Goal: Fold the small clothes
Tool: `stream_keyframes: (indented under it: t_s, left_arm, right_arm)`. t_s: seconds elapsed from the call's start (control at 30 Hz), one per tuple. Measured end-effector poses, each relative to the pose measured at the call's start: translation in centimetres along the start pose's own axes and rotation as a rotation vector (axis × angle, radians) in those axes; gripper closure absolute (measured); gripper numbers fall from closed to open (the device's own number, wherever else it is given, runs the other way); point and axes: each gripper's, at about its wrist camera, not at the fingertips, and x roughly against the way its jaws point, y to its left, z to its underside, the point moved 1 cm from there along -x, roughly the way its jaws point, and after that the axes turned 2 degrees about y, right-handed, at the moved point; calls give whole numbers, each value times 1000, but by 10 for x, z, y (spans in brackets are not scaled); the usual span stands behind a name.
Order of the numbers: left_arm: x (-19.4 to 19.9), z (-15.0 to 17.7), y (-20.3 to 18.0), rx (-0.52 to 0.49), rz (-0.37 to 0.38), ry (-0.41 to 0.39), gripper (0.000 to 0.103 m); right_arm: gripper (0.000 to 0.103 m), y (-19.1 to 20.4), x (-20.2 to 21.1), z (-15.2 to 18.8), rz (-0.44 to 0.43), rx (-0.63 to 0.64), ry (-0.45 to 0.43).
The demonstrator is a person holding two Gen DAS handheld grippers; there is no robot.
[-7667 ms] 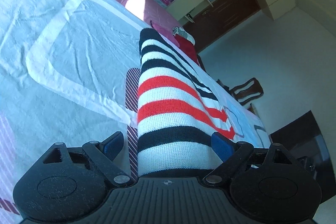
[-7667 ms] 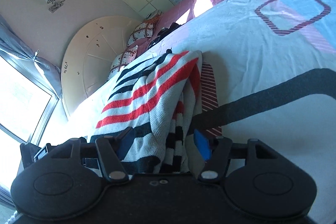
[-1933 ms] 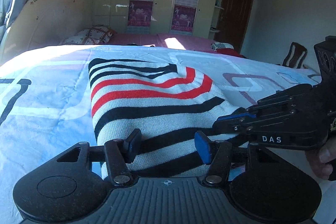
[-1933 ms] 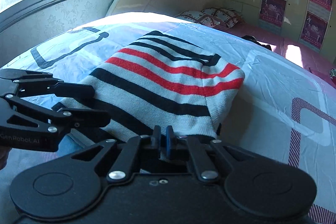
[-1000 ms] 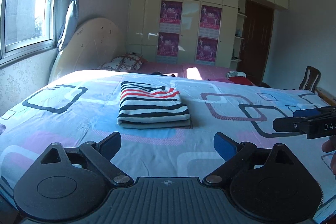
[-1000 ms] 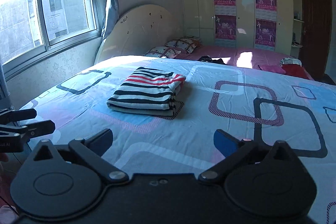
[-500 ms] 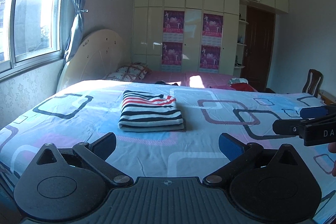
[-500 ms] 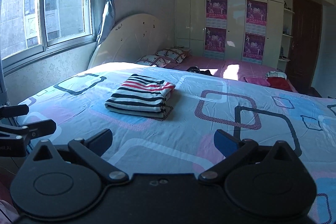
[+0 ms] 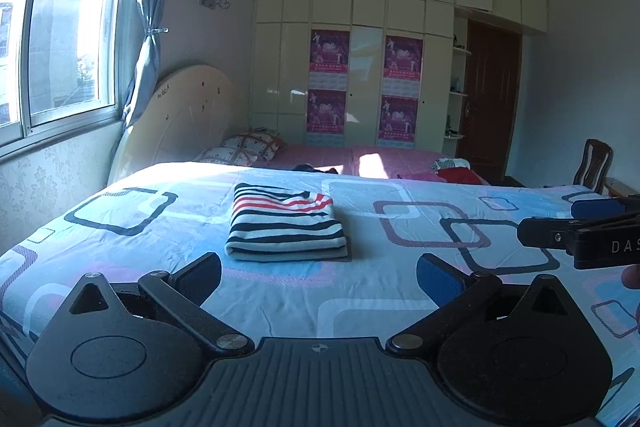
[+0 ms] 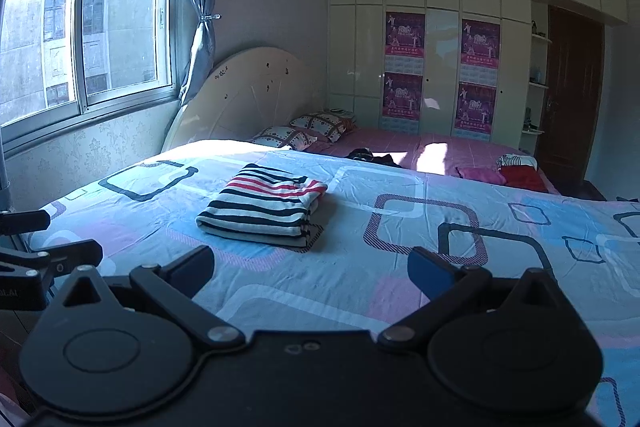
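A striped sweater (image 9: 286, 227), white with black and red bands, lies folded in a neat rectangle on the patterned bed cover (image 9: 400, 283); it also shows in the right wrist view (image 10: 264, 211). My left gripper (image 9: 318, 277) is open and empty, held back well short of the sweater. My right gripper (image 10: 310, 269) is open and empty, also well back from it. The right gripper shows at the right edge of the left wrist view (image 9: 592, 227), and the left gripper at the left edge of the right wrist view (image 10: 36, 255).
A second bed with a pink sheet (image 10: 452, 151) lies behind, with pillows (image 10: 308, 131), a dark garment (image 10: 372, 157) and red and pink clothes (image 10: 516, 175) on it. A round headboard (image 10: 248, 99), wardrobe (image 10: 440, 27), door (image 10: 572, 91) and chair (image 9: 596, 163) line the room.
Both grippers let go of the folded sweater, opened wide and drew back and up from the bed. In the last half second they moved back only slightly more.
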Motion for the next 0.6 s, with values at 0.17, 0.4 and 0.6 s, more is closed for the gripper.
stream_keyframes:
  t_s: [0.17, 0.4, 0.6]
  left_arm:
    - [0, 0, 2, -5, 4, -1, 0]
    - [1, -2, 5, -13, 5, -10, 0]
    - [-3, -4, 6, -11, 8, -12, 0]
  right_arm:
    - [0, 1, -1, 1, 19, -2, -4]
    - [0, 5, -1, 0, 24, -1, -14]
    - [0, 7, -2, -1, 31, 6, -12]
